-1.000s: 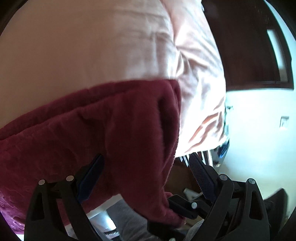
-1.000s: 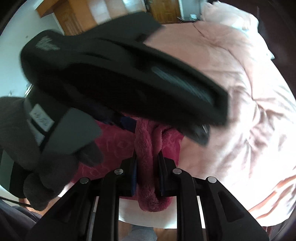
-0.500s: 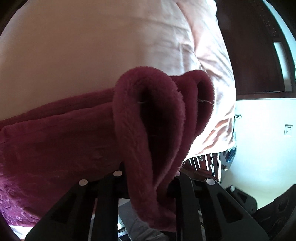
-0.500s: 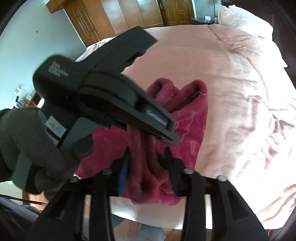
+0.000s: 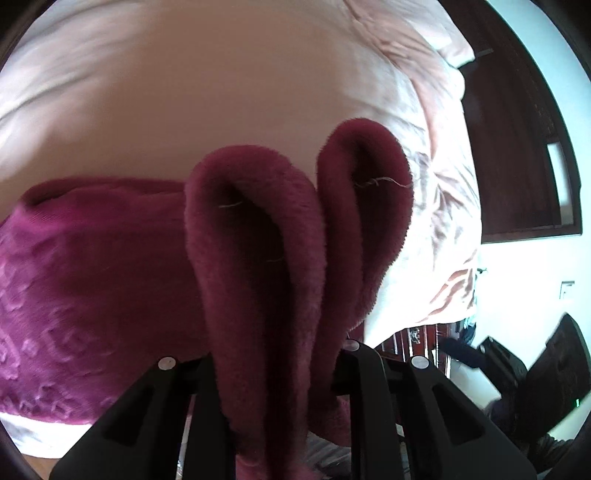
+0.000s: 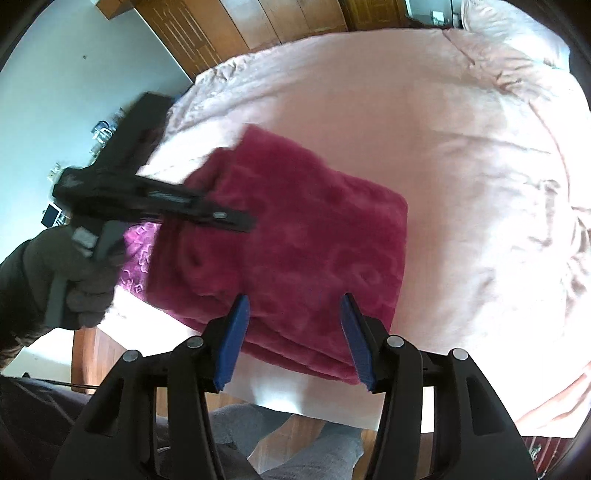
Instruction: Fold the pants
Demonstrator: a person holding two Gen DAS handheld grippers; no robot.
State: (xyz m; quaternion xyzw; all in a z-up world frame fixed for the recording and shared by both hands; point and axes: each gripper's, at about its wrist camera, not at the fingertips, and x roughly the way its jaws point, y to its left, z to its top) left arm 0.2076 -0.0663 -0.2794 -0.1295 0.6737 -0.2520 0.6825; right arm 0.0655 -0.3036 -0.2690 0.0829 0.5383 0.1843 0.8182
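Note:
The pants [image 6: 295, 236] are dark red fleece, lying partly folded on the pink bed near its front edge. My left gripper [image 5: 273, 369] is shut on a doubled fold of the pants [image 5: 258, 258], whose two loops stand up between its jaws. In the right wrist view the left gripper [image 6: 229, 218] reaches over the pants from the left, blurred. My right gripper [image 6: 295, 314] is open and empty, its blue pads [image 6: 232, 339] just above the pants' near edge.
The pink bedspread [image 6: 461, 166] fills most of both views. Wooden wardrobes [image 6: 258, 22] stand behind the bed. A dark door [image 5: 517, 147] and white wall are at the right in the left wrist view. Wooden floor shows below the bed edge.
My right gripper has let go of the fold and opened, pulling back. My left gripper has carried its fold across the pants, away from the camera.

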